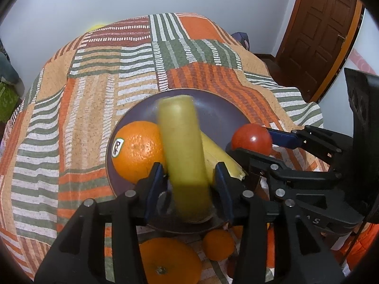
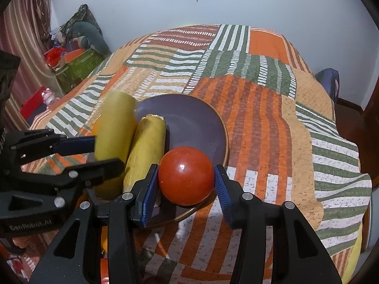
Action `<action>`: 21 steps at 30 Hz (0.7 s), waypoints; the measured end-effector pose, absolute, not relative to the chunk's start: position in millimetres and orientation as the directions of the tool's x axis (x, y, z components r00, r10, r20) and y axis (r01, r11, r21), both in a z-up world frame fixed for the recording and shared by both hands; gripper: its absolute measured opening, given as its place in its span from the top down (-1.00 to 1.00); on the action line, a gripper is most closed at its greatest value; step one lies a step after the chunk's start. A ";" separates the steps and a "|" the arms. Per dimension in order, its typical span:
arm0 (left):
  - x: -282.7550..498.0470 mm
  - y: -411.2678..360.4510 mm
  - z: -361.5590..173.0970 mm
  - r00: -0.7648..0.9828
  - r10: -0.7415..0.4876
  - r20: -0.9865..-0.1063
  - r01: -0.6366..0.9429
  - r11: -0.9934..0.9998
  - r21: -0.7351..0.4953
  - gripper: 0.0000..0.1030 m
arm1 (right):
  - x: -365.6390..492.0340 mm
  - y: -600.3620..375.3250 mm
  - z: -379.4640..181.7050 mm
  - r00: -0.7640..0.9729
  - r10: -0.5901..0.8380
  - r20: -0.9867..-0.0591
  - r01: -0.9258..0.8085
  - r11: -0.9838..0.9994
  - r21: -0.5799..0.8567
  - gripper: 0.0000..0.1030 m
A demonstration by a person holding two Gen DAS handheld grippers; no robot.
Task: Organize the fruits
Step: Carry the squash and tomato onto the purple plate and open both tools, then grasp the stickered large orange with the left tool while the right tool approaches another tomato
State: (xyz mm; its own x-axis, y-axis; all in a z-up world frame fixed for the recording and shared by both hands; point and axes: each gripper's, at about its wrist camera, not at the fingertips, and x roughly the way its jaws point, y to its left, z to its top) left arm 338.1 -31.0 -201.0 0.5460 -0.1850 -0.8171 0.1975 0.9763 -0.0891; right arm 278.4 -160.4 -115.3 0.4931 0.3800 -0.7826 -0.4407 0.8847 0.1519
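Observation:
A purple plate [image 1: 213, 108] holds an orange [image 1: 137, 149] with a sticker and a yellow banana piece [image 1: 220, 158] with a torn end. A blurred yellow-green fruit piece [image 1: 184, 156] stands tilted over the plate between the fingers of my left gripper [image 1: 188, 165], whose jaws are open, with a thin gap at each pad. My right gripper [image 2: 186, 166] is shut on a red tomato [image 2: 186, 176] at the plate's near rim [image 2: 189, 118]. The yellow-green piece [image 2: 116, 127] leans beside the banana piece [image 2: 146, 153].
Two more oranges, a large one [image 1: 165, 262] and a small one [image 1: 218, 245], lie on the striped patchwork cloth [image 1: 83, 123] just in front of the plate, under my left gripper. The table's edge drops off at right; boxes and clutter [image 2: 75, 64] stand on the floor at left.

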 end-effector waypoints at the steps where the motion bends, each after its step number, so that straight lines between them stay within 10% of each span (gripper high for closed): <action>1: 336.9 -30.1 -200.5 0.548 -0.186 -0.816 0.195 0.977 -0.091 0.09 | 277.9 -160.2 -114.5 0.488 0.388 -0.782 -0.444 0.882 0.160 0.14; 21: 272.1 15.6 -161.7 0.600 -0.169 -0.782 0.146 0.984 -0.101 -0.07 | 221.5 -165.0 -73.4 0.557 0.388 -0.735 -0.433 0.890 0.141 0.12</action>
